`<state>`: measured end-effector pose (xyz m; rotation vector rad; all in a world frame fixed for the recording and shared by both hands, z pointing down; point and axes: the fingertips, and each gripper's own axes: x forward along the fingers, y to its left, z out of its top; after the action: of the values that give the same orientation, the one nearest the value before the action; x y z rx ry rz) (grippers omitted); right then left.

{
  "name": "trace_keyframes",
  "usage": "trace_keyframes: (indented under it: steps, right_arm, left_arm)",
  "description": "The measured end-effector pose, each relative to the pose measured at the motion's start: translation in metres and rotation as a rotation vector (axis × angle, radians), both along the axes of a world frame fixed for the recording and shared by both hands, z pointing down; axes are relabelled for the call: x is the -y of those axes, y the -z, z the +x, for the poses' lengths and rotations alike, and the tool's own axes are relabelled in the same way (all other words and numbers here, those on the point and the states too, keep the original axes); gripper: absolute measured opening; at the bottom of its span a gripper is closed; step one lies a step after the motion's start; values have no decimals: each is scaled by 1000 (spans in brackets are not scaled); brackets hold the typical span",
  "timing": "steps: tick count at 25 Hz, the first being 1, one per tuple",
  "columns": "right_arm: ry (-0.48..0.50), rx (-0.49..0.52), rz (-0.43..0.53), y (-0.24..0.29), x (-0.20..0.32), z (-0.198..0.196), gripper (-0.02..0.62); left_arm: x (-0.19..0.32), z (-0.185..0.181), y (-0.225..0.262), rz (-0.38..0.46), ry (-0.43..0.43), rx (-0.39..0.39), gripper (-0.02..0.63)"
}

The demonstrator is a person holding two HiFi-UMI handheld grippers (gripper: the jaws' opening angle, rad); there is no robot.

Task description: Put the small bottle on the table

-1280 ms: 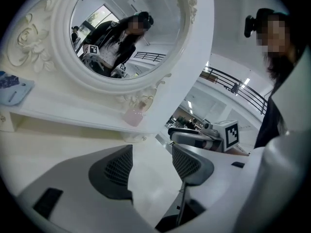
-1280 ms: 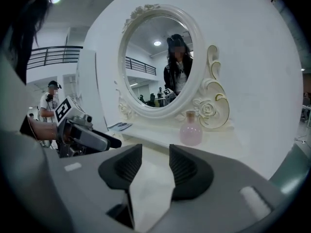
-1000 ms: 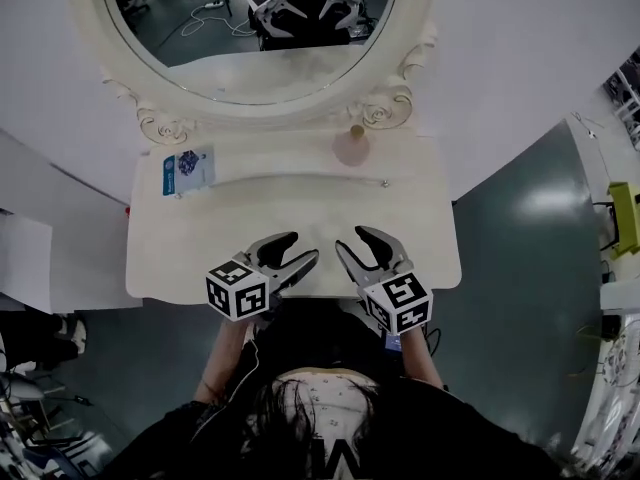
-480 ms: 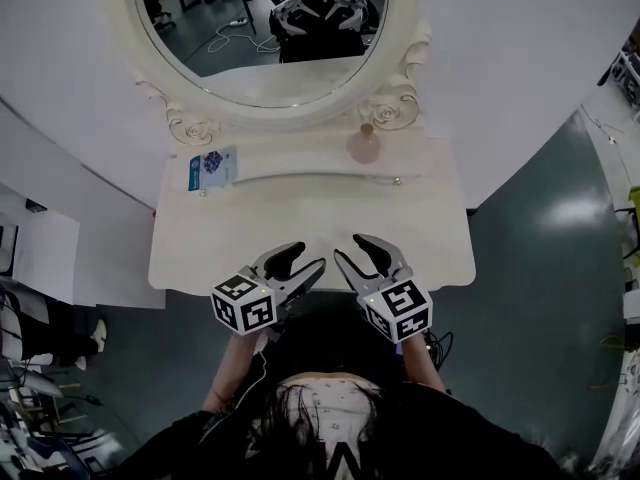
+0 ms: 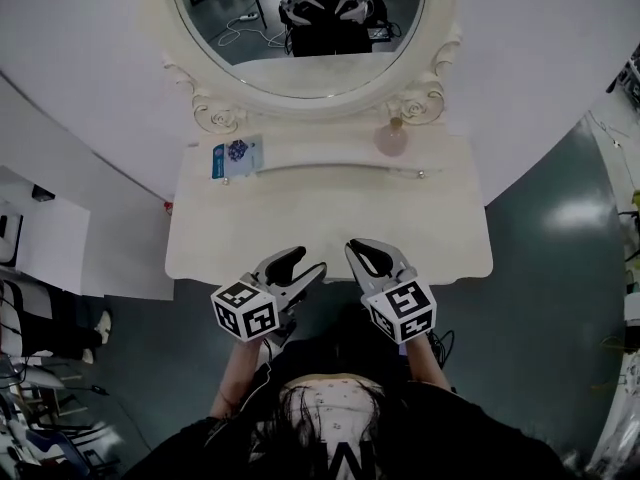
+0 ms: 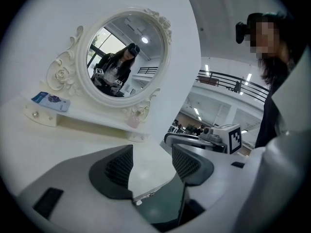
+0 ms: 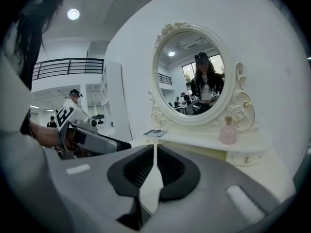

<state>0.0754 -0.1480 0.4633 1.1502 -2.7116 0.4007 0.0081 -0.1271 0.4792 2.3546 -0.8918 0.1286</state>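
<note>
A small pink bottle (image 5: pixel 391 138) stands upright on the raised shelf of the white dressing table (image 5: pixel 300 223), at the mirror's lower right. It also shows in the left gripper view (image 6: pixel 133 120) and the right gripper view (image 7: pixel 227 131). My left gripper (image 5: pixel 300 265) hovers over the table's front edge, open and empty (image 6: pixel 151 165). My right gripper (image 5: pixel 365 253) is beside it. Its jaws are closing, only a thin slit is left, and nothing is between them (image 7: pixel 155 154). Both grippers are far from the bottle.
An oval mirror (image 5: pixel 300 18) in an ornate white frame rises behind the shelf and reflects both grippers. A blue packet (image 5: pixel 237 154) lies at the shelf's left end. White wall flanks the table, with dark floor to the right.
The right gripper's jaws have come together from wide apart. Both grippers have drawn back a little toward the table's front edge, and the head view has shifted so the table sits further right.
</note>
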Motion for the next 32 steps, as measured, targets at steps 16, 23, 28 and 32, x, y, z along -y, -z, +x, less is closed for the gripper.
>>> trace_keyframes:
  steps: [16,23,28,32]
  right_arm:
    - [25,-32,-6,7,-90,-120,11]
    - [-22,-49,-51,-7,-145,-137,9]
    - [-51,-67,-50,-3,-170,-132,11]
    - [-45,-71,-37,1,-181,-127,11]
  left_arm:
    - [-93,-115,-1,17,-4,-31,252]
    - [-141,-130,-23,-31,-65,-64,250]
    - [-161,-119,-17,-20,-109,-94,249]
    - [-177,-109,-9,1,-120,-102,229]
